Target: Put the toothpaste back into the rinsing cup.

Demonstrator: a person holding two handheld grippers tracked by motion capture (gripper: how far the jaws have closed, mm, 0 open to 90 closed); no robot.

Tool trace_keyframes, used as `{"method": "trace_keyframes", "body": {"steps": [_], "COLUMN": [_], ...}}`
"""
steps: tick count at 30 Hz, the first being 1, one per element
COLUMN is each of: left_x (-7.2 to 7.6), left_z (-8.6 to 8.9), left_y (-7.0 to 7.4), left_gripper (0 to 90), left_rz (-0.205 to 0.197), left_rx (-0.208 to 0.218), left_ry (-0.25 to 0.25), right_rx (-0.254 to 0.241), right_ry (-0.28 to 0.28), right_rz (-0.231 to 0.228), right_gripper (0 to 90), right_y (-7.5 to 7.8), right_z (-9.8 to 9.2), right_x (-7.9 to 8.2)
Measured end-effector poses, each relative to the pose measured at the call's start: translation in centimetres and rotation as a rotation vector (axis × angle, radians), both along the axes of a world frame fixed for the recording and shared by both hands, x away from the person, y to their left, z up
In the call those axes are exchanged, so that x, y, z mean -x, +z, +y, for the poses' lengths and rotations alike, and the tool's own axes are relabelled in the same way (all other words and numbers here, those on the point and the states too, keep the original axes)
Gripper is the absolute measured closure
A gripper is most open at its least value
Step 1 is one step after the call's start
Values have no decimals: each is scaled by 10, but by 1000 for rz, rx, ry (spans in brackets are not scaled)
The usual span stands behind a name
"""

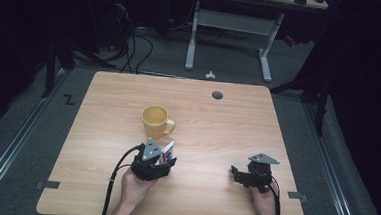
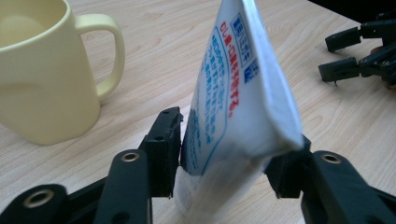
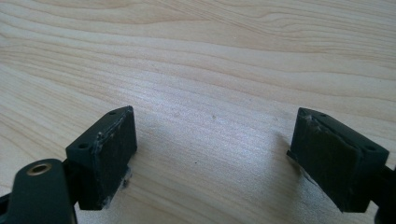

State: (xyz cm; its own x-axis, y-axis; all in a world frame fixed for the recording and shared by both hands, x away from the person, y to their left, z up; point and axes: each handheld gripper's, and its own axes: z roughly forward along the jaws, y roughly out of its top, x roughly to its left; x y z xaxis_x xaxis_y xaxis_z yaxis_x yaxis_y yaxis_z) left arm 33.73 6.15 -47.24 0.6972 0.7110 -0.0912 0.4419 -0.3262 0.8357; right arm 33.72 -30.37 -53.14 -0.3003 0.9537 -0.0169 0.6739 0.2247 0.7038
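Two grippers rest low over a light wooden worktop (image 1: 212,124), each held in a person's hand that comes in from the near edge. In the high view the left gripper (image 1: 167,158) sits near the middle of the near half, just in front of a yellow mug (image 1: 155,121), and a small white packet (image 1: 167,152) with blue and red print stands between its fingers. The left gripper view shows that packet (image 2: 233,112) upright and slightly tilted, bulging at its lower end, with one black finger (image 2: 163,149) against its printed face and the other against its far edge, so the fingers are pinching the packet. The mug (image 2: 46,79) stands just beside it in that view, upright on the wood, handle turned toward the packet, touching neither the packet nor the gripper. The right gripper (image 1: 234,171) is well apart, toward the near right part of the worktop, and appears in the left gripper view as a pair of black fingers (image 2: 343,69) at the upper right. In the right gripper view its own fingers (image 3: 109,149) are spread wide over bare wood, with nothing between them.
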Motion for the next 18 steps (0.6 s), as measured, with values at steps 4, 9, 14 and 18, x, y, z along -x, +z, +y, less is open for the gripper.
{"method": "trace_keyframes", "body": {"steps": [4, 9, 14, 18], "left_x": [0, 0, 1, 1], "left_z": [1, 2, 2, 1], "left_y": [0, 1, 1, 1], "left_gripper": [573, 612, 635, 651], "left_rz": [-4, -1, -5, -5], "left_rx": [-3, -3, -6, -4], "left_ry": [6, 15, 27, 22], "right_rx": [0, 0, 0, 0], "right_ry": [0, 0, 1, 2], "right_rz": [0, 0, -1, -1], "right_gripper": [145, 145, 145, 144], "right_y": [0, 0, 0, 0], "right_z": [0, 0, 0, 0], "right_x": [0, 0, 0, 0]}}
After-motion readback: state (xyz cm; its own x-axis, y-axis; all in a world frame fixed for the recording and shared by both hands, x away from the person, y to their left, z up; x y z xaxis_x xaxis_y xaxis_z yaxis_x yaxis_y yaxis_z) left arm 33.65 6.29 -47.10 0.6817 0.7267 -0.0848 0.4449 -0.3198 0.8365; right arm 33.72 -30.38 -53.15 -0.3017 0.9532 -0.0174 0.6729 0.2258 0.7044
